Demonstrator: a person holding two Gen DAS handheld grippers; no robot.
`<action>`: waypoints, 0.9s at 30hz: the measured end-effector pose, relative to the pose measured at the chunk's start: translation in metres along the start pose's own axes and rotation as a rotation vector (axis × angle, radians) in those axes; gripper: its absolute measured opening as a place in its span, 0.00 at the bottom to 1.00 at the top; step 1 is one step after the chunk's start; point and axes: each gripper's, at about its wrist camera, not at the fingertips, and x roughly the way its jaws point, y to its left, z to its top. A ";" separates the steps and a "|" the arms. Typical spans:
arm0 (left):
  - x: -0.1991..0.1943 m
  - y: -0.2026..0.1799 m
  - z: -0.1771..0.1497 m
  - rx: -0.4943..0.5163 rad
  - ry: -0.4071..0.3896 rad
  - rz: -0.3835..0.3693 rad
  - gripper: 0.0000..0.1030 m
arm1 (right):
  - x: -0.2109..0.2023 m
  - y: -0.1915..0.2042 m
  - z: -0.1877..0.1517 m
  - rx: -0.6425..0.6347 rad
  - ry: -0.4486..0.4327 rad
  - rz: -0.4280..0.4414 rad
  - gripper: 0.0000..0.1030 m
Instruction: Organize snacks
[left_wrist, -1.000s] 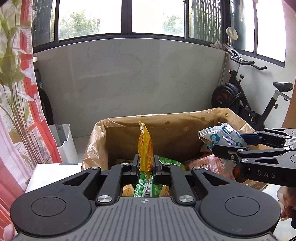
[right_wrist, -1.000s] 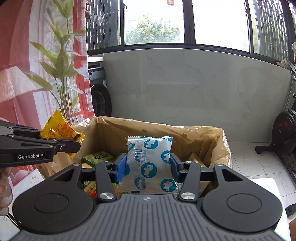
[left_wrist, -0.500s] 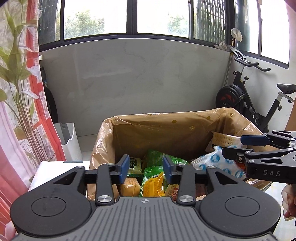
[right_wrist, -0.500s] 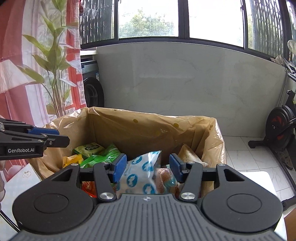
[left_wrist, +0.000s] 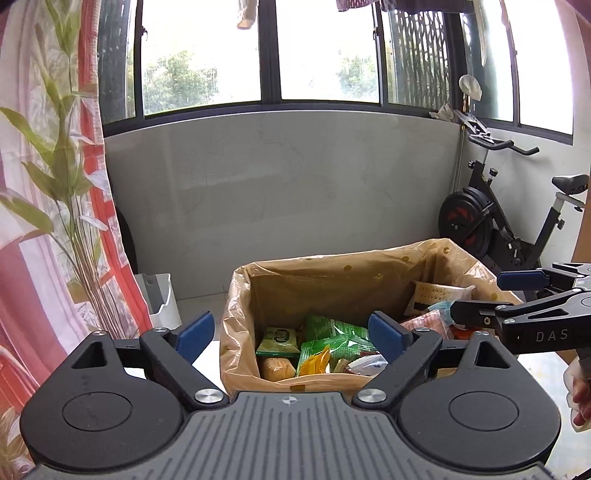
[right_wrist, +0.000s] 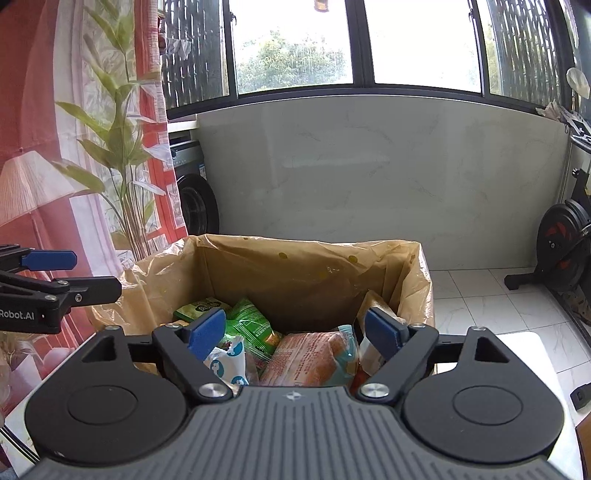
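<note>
**Q:** Left wrist view first: where are the snacks?

**Me:** All in the box (left_wrist: 236, 328), the one lined with a tan bag. Green packets (left_wrist: 334, 332), a yellow packet (left_wrist: 314, 363) and an orange bun (left_wrist: 276, 368) lie low on its left side; a cracker pack (left_wrist: 436, 293) leans on the right wall. From the right wrist view, the blue-dotted white packet (right_wrist: 227, 363) and an orange-pink pack (right_wrist: 310, 356) sit toward the near wall, on the heap.

**Q:** And your fingers?

**Me:** Both pairs spread wide, holding nothing. My left gripper (left_wrist: 291, 332) hangs above the box's near left corner. My right gripper (right_wrist: 295, 330) hovers over the near right part, its blue pads (right_wrist: 208, 326) clear of the packets below.

**Q:** Why held that way?

**Me:** My reading: wide fingers over an open box mean nothing is in transit, and staying high keeps the pads from snagging the liner, which rises loose past the rim.

**Q:** What surrounds it?

**Me:** A white table (right_wrist: 517, 341) beneath, a floral curtain (left_wrist: 44, 221) to the left, an exercise bike (left_wrist: 491, 221) to the right, windows (left_wrist: 321, 48) above the grey wall.
</note>
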 end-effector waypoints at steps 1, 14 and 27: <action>-0.008 0.000 0.001 -0.002 -0.009 0.009 0.91 | -0.007 0.003 0.000 -0.014 -0.007 -0.005 0.93; -0.089 -0.003 -0.005 -0.023 -0.077 0.136 0.93 | -0.091 0.029 -0.003 0.038 -0.083 -0.106 1.00; -0.109 0.005 -0.006 -0.076 -0.106 0.147 0.93 | -0.103 0.031 -0.007 0.035 -0.077 -0.140 1.00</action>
